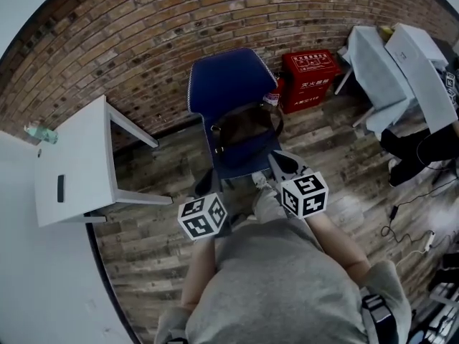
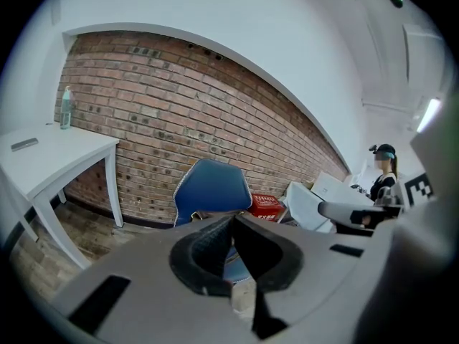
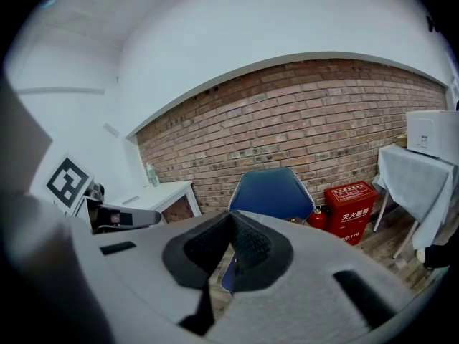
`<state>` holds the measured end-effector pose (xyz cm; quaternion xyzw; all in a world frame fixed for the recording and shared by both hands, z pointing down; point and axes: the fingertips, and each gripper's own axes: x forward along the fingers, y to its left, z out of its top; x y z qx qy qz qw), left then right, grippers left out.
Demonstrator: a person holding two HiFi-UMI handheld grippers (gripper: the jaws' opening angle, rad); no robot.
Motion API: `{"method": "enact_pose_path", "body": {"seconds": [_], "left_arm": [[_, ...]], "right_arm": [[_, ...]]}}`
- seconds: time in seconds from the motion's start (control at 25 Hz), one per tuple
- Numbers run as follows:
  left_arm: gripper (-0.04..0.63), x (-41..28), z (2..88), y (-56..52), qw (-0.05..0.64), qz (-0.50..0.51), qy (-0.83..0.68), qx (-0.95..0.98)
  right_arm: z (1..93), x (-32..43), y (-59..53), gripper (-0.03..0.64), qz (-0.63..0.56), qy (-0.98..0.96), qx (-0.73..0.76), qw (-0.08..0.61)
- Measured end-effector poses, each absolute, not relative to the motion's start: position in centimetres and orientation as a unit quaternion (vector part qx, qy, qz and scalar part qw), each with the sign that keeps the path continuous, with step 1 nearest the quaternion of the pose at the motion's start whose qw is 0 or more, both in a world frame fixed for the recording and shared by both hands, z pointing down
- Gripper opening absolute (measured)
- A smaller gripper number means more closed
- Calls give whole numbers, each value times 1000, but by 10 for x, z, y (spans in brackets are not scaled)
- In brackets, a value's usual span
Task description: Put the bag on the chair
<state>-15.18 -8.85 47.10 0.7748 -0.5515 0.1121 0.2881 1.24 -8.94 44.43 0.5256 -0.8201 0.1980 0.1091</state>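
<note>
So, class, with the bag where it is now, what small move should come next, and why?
Probably just draw both back and stop: the bag lies on the chair seat, and the left hand-held gripper and right hand-held gripper are shut, empty and clear of it.

a workroom or lab, with a bare brick wall [image 1: 143, 27], a white table [image 1: 72, 167] and a red fire-extinguisher box [image 1: 310, 77].

Red-brown brick wall [image 1: 143, 34] at the back, dark wooden plank floor [image 1: 143, 242], white square table [image 1: 75, 160] on the left with a small clear bottle [image 1: 39, 131] on it, red metal box [image 1: 310, 77] against the wall, white cloth-covered table [image 1: 380, 77] on the right.
</note>
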Motion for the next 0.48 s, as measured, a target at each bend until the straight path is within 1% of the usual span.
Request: {"method": "enact_pose_path", "body": {"seconds": [0.48], "left_arm": [[11, -152, 477, -93, 300, 108, -551, 771]], "right_arm": [[449, 17, -97, 3, 203, -817, 528, 108]]}}
